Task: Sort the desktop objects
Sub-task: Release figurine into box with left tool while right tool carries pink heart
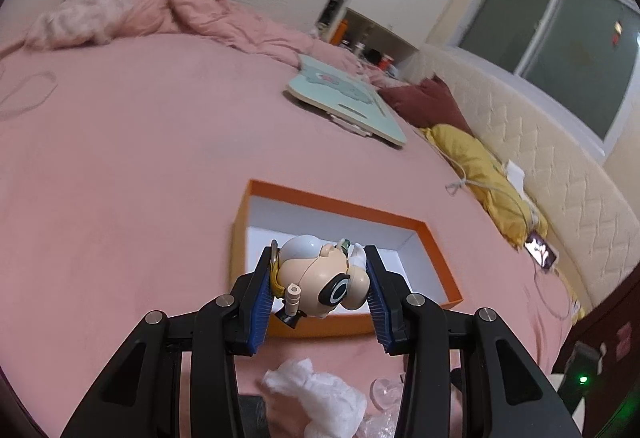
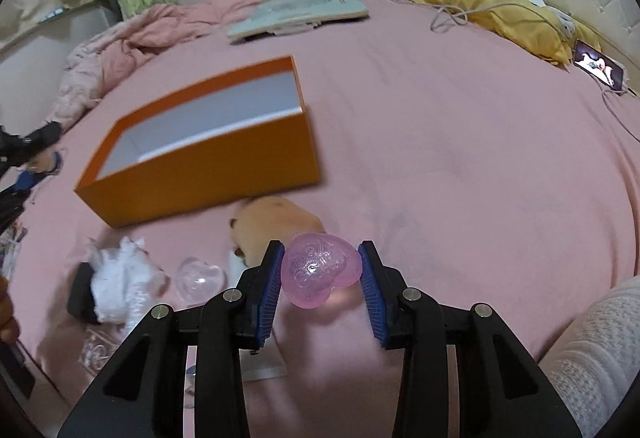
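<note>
My left gripper (image 1: 320, 278) is shut on a small cream toy figurine (image 1: 320, 280) with a white cap and goggles, held above the near end of an open orange box (image 1: 432, 238) with a white inside. My right gripper (image 2: 321, 272) is shut on a translucent pink heart-shaped piece (image 2: 320, 268), held above the pink bedspread to the right of the orange box (image 2: 208, 177). A tan toy animal (image 2: 276, 226) lies just beyond the heart. A clear heart-shaped piece (image 2: 198, 274) and crumpled white tissue (image 2: 120, 278) lie to the left of my right gripper.
A mint lap desk (image 1: 344, 105) lies further up the bed. Yellow and maroon pillows (image 1: 468, 153), a charging cable and a lit phone (image 1: 542, 252) line the headboard side. A rumpled pink duvet (image 1: 140, 9) is at the far end. White tissue (image 1: 320, 394) lies under my left gripper.
</note>
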Available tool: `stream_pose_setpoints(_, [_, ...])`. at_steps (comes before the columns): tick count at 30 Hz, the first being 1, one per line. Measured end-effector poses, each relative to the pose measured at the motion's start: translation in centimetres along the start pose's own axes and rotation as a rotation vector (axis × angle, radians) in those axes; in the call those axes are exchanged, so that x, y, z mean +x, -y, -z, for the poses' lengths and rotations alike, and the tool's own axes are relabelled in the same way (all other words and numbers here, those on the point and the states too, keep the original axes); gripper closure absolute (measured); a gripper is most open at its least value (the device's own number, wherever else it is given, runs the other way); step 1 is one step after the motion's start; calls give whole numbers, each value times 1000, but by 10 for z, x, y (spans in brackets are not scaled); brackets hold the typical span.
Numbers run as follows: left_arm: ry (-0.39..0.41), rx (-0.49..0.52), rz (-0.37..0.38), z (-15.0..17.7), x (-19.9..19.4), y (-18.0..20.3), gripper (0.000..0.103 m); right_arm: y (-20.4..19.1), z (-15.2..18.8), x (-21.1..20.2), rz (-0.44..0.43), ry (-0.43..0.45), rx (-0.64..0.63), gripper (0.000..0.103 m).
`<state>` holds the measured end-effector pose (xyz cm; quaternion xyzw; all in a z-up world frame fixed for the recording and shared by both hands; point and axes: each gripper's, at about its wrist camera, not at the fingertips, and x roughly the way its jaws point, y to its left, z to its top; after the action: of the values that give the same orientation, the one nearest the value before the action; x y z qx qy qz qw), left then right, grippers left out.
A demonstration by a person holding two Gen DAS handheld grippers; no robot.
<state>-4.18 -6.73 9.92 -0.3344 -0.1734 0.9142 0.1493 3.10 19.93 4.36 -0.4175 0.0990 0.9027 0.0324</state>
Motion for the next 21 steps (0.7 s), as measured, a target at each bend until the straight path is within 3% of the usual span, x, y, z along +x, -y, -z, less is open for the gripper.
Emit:
stream_pose_setpoints(5, [-47,4,11,-9,36,2,63,-5,4,-4,-27,-2,-11,64])
stream_pose_setpoints(14, [-157,32,-30,-10,86,0,63,-8,5,-2,-47,1,-20,64])
stream_pose_setpoints(16, [-151,18,-45,-10,89,-4,63,-7,4,-2,-48,3,-22,64])
stream_pose_setpoints(18, [-138,-22,-26,-12,85,-7,54,-6,3,-2,-48,10,-24,64])
stream_pose_setpoints(19, [-134,-42,-16,-13,83,-8,37,-6,4,-2,-48,12,-25,64])
stream_pose_setpoints(21, [-108,-64,1,-14,78,-9,33,-6,4,0,-46,8,-27,64])
